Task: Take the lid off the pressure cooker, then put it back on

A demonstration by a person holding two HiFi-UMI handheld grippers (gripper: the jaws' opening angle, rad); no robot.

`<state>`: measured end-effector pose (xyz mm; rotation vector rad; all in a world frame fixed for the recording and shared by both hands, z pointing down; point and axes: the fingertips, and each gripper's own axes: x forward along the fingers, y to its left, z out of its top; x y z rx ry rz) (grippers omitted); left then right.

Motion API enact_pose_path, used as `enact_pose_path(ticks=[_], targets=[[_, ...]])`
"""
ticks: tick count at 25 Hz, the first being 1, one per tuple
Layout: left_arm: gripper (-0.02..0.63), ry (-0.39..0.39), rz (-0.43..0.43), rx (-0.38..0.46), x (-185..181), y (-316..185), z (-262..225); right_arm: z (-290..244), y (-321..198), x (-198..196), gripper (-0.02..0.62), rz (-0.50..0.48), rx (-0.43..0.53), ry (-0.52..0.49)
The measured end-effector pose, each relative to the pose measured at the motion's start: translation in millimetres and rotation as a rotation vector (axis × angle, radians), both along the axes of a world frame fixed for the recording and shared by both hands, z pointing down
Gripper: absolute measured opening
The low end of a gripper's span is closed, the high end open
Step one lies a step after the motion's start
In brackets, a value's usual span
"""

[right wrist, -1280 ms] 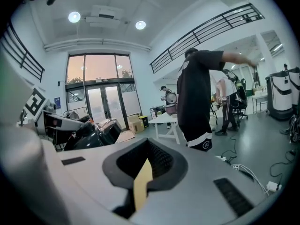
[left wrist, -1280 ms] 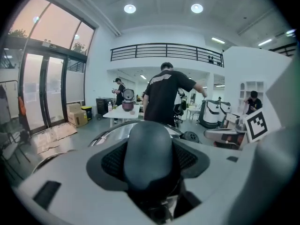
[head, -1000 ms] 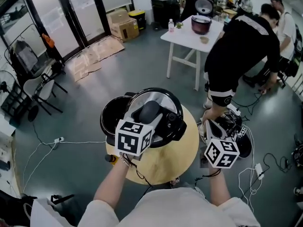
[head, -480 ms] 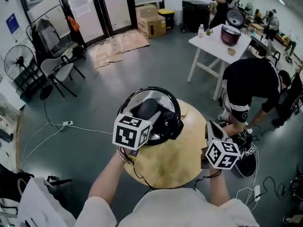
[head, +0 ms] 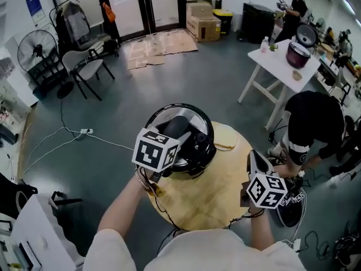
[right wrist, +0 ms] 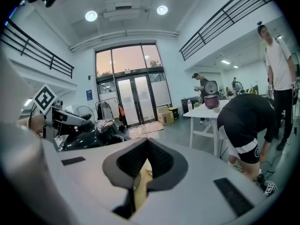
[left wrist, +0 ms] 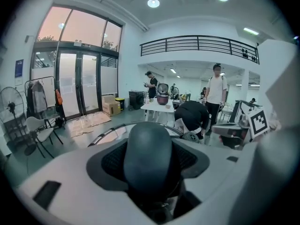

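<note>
While the grey floor fills most of the head view, a round table of pale wood sits just below the camera. A white table stands well apart at the upper right with a maroon pot on it. A person in black bends over between the two tables, near the round table's right edge. Far off at the upper left are a chair and a fan.

The black cooker stands on the far left part of the round table. Its lid, silver inside a black rim, lies over the cooker and lines up with it. From this angle it may be resting on the cooker or held just above it; I cannot tell which. A thick black handle runs across the top of the lid.

The left gripper reaches in from the near side. Its jaws are partway closed and clamped on the handle, one jaw on each side of it, and its marker cube is tilted towards the camera. The right gripper hangs at the round table's right edge, apart from the cooker. Its jaws meet at the tips and grip nothing, and only a strip of tabletop shows through the slit below them
</note>
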<state>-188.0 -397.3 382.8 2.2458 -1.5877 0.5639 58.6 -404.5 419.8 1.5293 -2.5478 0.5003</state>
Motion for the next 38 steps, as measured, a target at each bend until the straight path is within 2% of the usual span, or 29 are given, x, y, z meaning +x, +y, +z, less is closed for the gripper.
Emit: enact_pose_path(ticks=[7, 16, 27, 38], targets=[[0.270, -0.027, 0.011, -0.053, -14.8, -14.3, 18.6, 21.2, -12.9, -16.6, 0.002, -0.032, -0.046, 0.032], [0.270, -0.009, 0.070, -0.111, -12.9, -21.4, 38.7, 40.2, -21.3, -10.8, 0.002, -0.024, -0.092, 0.044], [0.272, -0.014, 0.136, -0.137, -2.2, -25.1, 48.6, 54.1, -21.3, -6.3, 0.002, -0.013, -0.123, 0.040], [0.272, -0.027, 0.168, -0.150, 4.3, -26.3, 61.7, 61.4, -17.8, 5.3, 0.002, 0.009, -0.140, 0.041]])
